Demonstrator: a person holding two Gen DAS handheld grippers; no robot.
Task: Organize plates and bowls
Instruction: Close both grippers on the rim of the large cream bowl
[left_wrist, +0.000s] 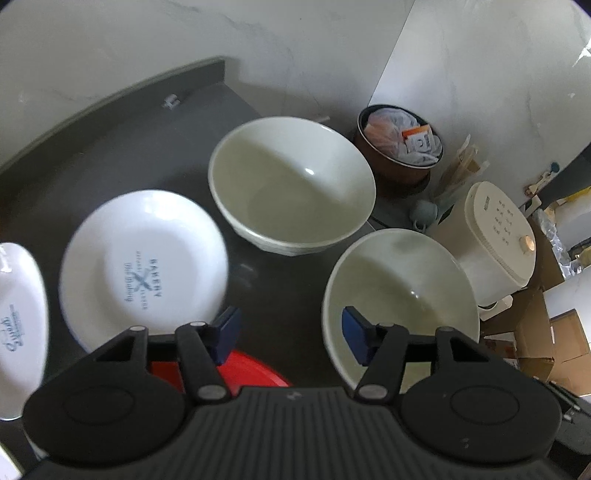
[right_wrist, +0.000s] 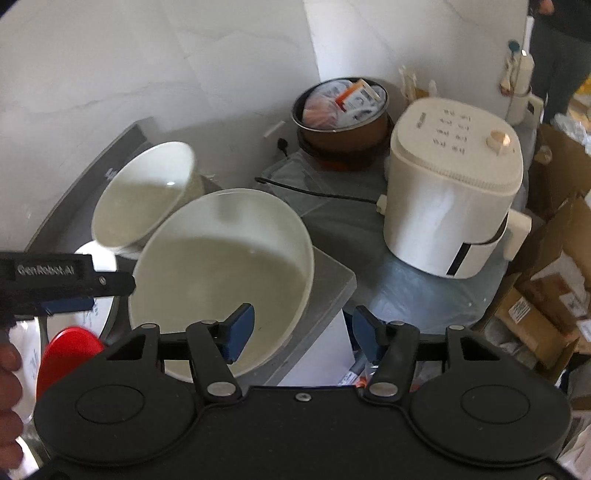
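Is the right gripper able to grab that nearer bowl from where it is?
Probably yes: the right gripper is open, one finger already over the nearer bowl, whose rim looks unobstructed.

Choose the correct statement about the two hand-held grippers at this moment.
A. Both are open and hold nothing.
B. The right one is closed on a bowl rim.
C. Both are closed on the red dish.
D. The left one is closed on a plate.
A: the left hand-held gripper and the right hand-held gripper both show blue pads set wide apart, gripping nothing.

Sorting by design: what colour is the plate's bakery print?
Blue-grey lettering on the white plate; left wrist view.
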